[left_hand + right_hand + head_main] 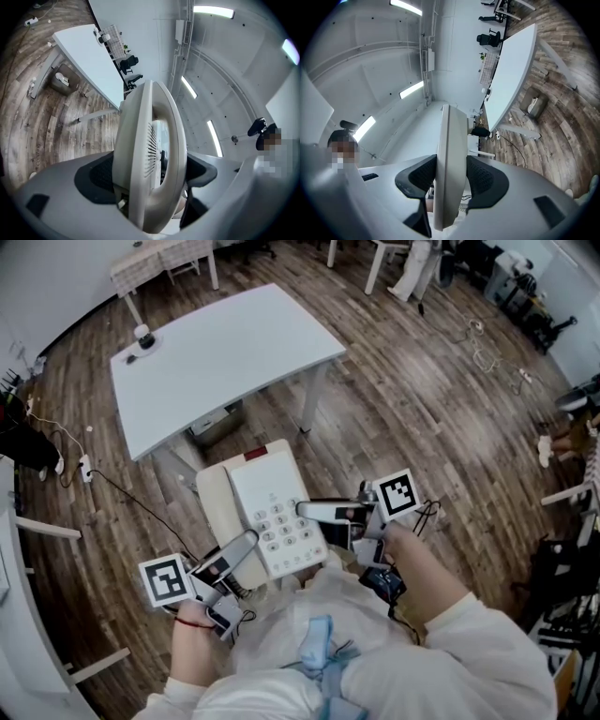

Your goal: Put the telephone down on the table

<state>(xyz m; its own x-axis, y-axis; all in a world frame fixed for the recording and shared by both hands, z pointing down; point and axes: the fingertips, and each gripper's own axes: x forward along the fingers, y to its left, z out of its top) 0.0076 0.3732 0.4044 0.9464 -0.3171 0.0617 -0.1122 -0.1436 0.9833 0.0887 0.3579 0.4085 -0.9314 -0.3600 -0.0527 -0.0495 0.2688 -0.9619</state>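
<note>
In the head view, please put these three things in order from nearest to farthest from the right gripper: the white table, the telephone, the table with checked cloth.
1. telephone: clamped at its right edge by the right gripper.
2. white table: straight ahead, beyond the telephone.
3. table with checked cloth: far back, at the upper left.

Small thing [143,338] on the table [225,352] too tiny for a name; near corner of the telephone [272,502] behind clothing [314,601]

No print can be read; the telephone [270,507] keypad's figures are too small to tell
</note>
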